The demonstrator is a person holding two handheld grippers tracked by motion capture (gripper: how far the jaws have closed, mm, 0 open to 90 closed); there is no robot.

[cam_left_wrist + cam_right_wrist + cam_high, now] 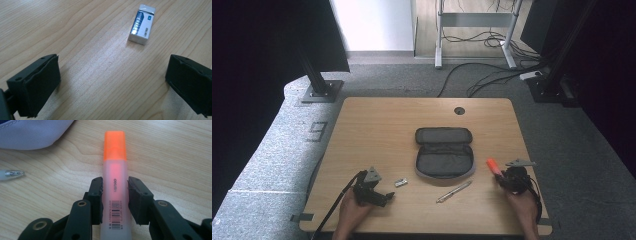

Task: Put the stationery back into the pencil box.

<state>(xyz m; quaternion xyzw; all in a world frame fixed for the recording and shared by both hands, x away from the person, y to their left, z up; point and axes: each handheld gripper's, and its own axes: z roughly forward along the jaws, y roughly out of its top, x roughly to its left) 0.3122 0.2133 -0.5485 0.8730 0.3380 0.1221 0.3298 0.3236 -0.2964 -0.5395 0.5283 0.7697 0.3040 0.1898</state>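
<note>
Right gripper view: highlighter (pixel 115 182), lower end cut off by the bottom edge; small print under its barcode too fine to read. Pen (pixel 11 174) cut by the left edge, tip alone showing. Pencil case (pixel 32 131) cropped at the top corner. Left gripper view: eraser (pixel 142 23) label partly readable, rest blurred. High view: the eraser too small to tell.

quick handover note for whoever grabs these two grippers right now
Right gripper: shut on the orange-capped translucent highlighter, at the table's right front, beside the open grey fabric pencil case.
Left gripper: open, holding nothing, just short of the small white eraser in its blue sleeve.
Silver pen lies in front of the case.
Done: highlighter gripped. The case looks empty.
Left, probably: highlighter into the case, then eraser and pen.
</note>
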